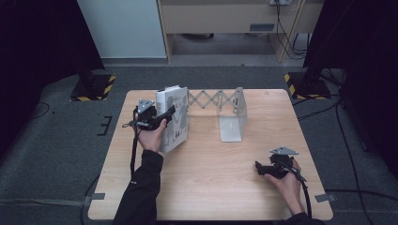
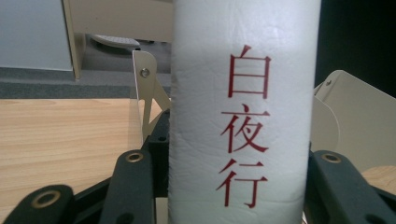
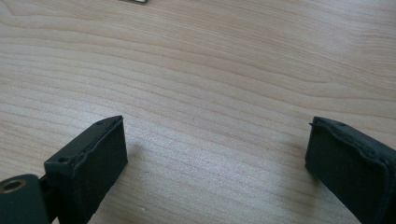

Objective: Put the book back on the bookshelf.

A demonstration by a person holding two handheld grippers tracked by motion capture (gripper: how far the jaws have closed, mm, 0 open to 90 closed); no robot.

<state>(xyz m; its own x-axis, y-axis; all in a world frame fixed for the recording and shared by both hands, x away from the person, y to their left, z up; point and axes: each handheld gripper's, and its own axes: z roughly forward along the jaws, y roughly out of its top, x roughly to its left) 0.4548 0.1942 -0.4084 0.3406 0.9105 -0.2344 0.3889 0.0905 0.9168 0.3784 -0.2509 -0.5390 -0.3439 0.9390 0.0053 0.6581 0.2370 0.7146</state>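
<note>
A white book [image 1: 173, 117] stands upright on the wooden table [image 1: 211, 187], at the left end of a metal book stand [image 1: 231, 112]. The stand has two beige end plates joined by a folding scissor link, and its right plate sits well apart from the book. Between the two plates the stand holds nothing; the book is at its left plate, and I cannot tell if it touches the plate or is only just beside it.

The left gripper [image 1: 165, 115] is at the book's spine. In the left gripper view, the white spine [image 2: 243, 116] with red characters fills the space between the two black jaws, and each jaw lies against one side of it, so the gripper is closed on the book.

The right gripper [image 1: 259, 168] is low over the table near the right front corner, well apart from the book and the stand. In the right gripper view its jaws stand wide apart and hold nothing, with bare wood between them.
</note>
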